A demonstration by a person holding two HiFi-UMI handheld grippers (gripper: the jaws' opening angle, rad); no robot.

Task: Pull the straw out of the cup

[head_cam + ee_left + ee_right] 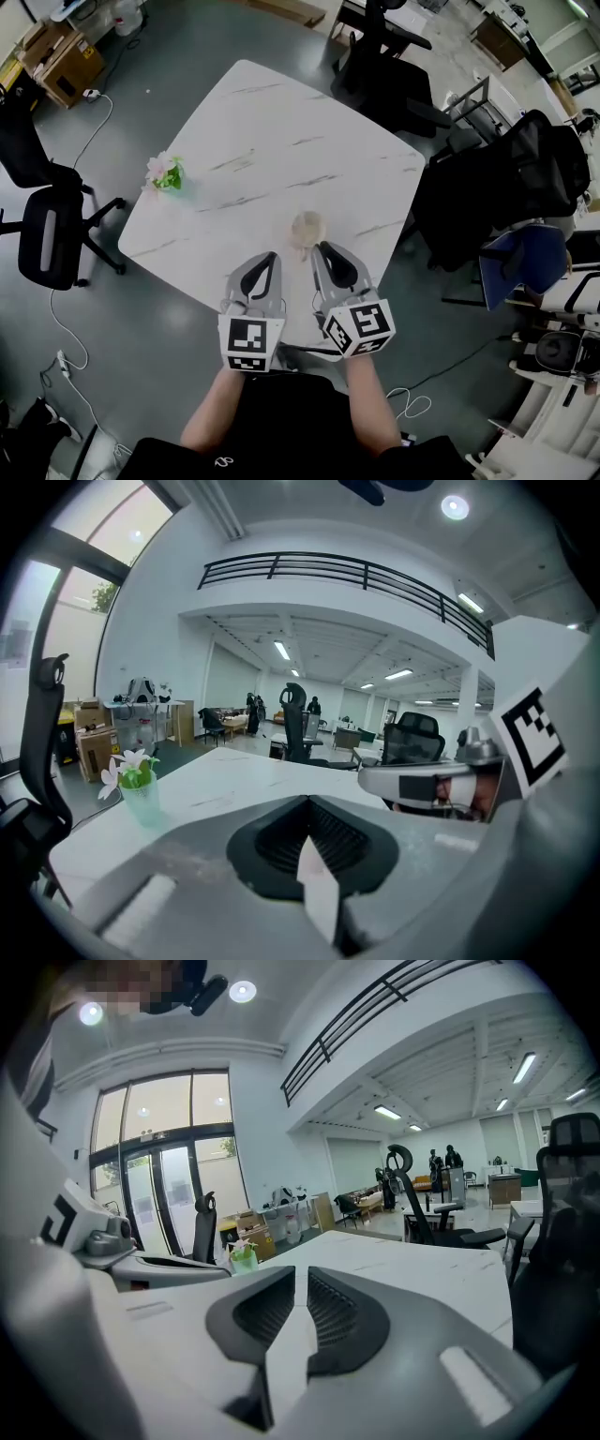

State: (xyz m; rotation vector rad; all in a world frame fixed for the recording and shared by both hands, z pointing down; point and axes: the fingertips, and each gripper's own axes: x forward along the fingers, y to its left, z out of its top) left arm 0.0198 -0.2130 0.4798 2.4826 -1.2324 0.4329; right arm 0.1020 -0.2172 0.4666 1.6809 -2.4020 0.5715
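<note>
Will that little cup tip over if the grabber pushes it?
Probably, if pushed high up: the cup looks small and pale, so it is likely light. It stands toward the near edge of the table, so a hard shove might send it off. It looks round, so it would likely roll once it is down.

Green vase of pale flowers (167, 174) near left edge of white marble table (281, 122); black office chairs (52, 234) around.

left gripper (266, 259): grey shell, black ribbed pads (323, 832) | right gripper (322, 249): same grey and black build | cubes (250, 343): white, black square markers | top (281, 422): black, short sleeves, small pale logo
</note>
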